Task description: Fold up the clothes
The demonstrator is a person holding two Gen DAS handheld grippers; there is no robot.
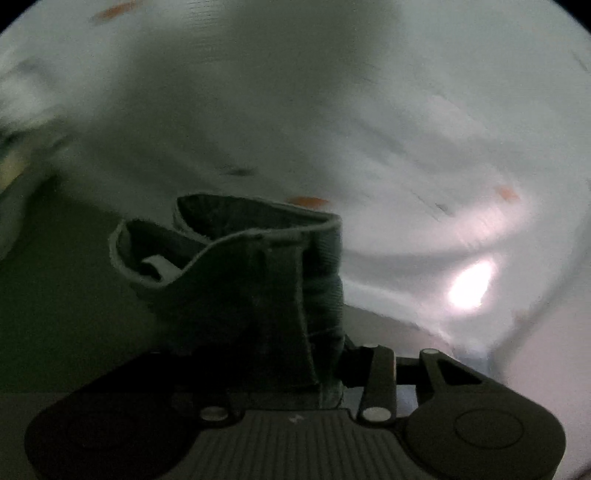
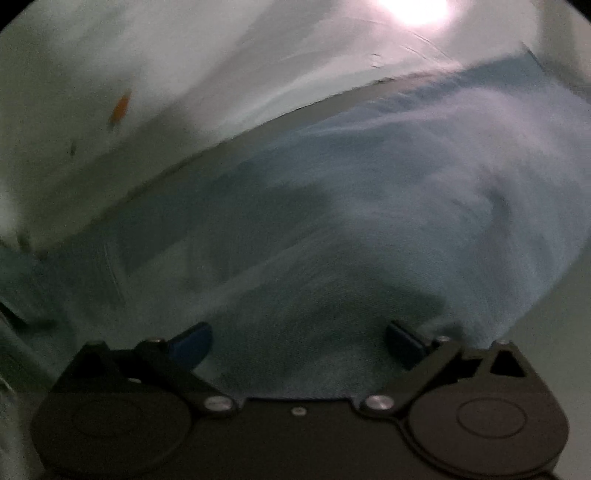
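Observation:
In the left wrist view my left gripper is shut on a bunched fold of dark blue-grey garment, which stands up from the jaws and hides the fingertips. In the right wrist view my right gripper is open, its blue fingertips spread wide just above the light blue garment that lies spread and blurred on the white table. Nothing is between the right jaws.
The white tabletop carries small orange marks and dark specks. A bright light reflection glares on it, and also in the right wrist view. A darker surface lies at left.

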